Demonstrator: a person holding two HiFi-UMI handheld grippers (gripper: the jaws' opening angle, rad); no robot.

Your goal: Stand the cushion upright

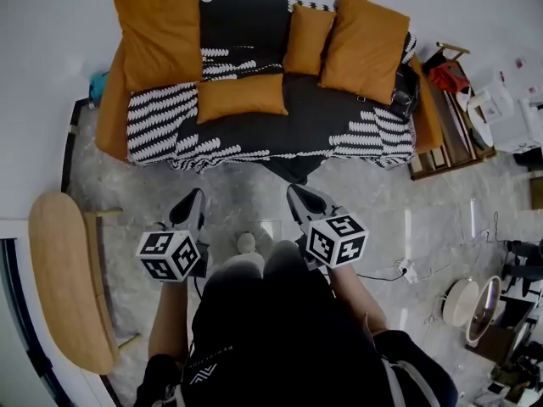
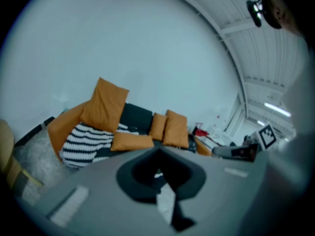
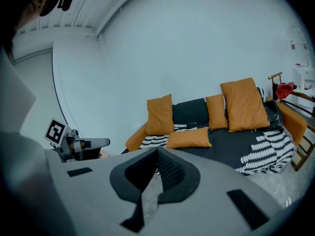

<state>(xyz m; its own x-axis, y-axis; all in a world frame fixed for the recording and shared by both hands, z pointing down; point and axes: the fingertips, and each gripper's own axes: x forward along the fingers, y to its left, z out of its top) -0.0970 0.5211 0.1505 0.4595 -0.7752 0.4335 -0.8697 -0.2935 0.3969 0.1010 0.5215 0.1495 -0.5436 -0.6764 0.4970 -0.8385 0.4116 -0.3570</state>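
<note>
The left tool (image 1: pixel 193 198) and the right tool (image 1: pixel 297 193) are both shut tight and hold nothing, side by side over the floor (image 1: pixel 246 181). Past them the floor is open up to the front edge of the sofa (image 1: pixel 339 125), with a wooden table (image 1: pixel 59 270) off to the left. The cushion (image 1: pixel 242 97) lies flat on the seat, left of the middle, while other cushions (image 1: pixel 365 47) stand against the back
</note>
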